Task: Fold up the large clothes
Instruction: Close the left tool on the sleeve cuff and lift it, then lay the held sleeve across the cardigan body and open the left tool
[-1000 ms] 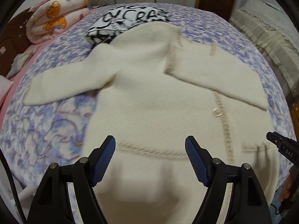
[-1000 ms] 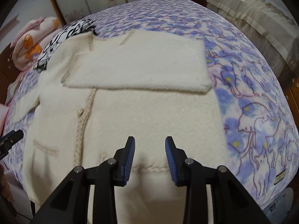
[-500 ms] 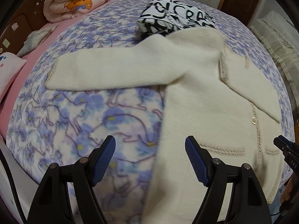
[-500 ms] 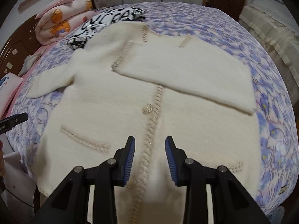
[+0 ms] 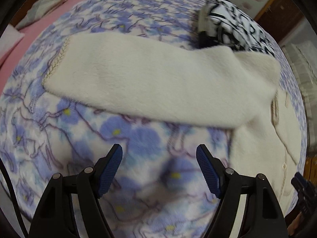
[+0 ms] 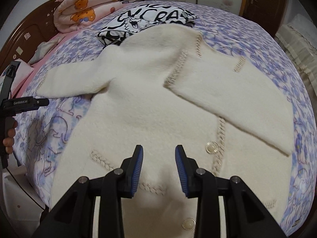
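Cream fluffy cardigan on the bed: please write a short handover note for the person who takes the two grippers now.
Left gripper: open, empty, above the purple floral blanket, near the outstretched sleeve.
Right gripper: open, empty, over the cream fluffy cardigan.
Cardigan lies flat, front up.
Done: other sleeve folded across the front.
Left: fold in the outstretched sleeve, then fold the body.

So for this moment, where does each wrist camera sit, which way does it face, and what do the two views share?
Left wrist: on the left gripper, angled steeply down at the outstretched sleeve and floral bedspread; own open fingers show.
Right wrist: on the right gripper, looking down over the cream cardigan; own fingers, plus a hand holding the left gripper.
Shared: cardigan, that sleeve, bedspread, black-and-white printed garment.
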`<state>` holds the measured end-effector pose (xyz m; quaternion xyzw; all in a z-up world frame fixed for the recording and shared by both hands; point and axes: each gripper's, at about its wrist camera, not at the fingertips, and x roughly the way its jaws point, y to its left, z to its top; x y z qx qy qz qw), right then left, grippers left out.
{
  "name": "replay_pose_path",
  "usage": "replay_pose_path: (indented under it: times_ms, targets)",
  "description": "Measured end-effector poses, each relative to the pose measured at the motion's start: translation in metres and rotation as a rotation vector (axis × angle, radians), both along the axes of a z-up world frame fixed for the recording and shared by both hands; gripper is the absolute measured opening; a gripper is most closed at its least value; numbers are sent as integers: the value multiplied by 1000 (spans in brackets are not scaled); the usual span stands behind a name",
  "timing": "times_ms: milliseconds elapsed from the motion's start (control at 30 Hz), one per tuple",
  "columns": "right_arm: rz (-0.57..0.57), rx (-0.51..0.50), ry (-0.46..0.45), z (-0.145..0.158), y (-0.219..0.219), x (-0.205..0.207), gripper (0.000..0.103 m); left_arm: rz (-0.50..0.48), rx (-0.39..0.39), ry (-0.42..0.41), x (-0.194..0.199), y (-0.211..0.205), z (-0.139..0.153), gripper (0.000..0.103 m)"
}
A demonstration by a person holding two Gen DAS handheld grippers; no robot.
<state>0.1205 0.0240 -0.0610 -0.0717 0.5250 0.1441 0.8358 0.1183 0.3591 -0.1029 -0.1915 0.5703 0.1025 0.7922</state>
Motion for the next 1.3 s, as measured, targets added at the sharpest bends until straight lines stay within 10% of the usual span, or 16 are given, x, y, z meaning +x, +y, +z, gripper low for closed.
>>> replay_pose_path:
  times_ms: [500,633,767,933,1300]
  targets:
    - [32,23,8,-20,57,49,33,246,-212,-35,46,94,-61,73]
    - [43,20,34,-33,62,49,33,235,-138,-123,47,91,-51,21]
    - [15,50,52,-40,52,47,33,224,-85,-189,45,82,-33,13]
    - [-44,83,61,-39,20,43,33,132,51,-317,46,35,15,13]
    - [-246,183,10,-15,-96,28,33,-231,18,-456,54,-191,78,13]
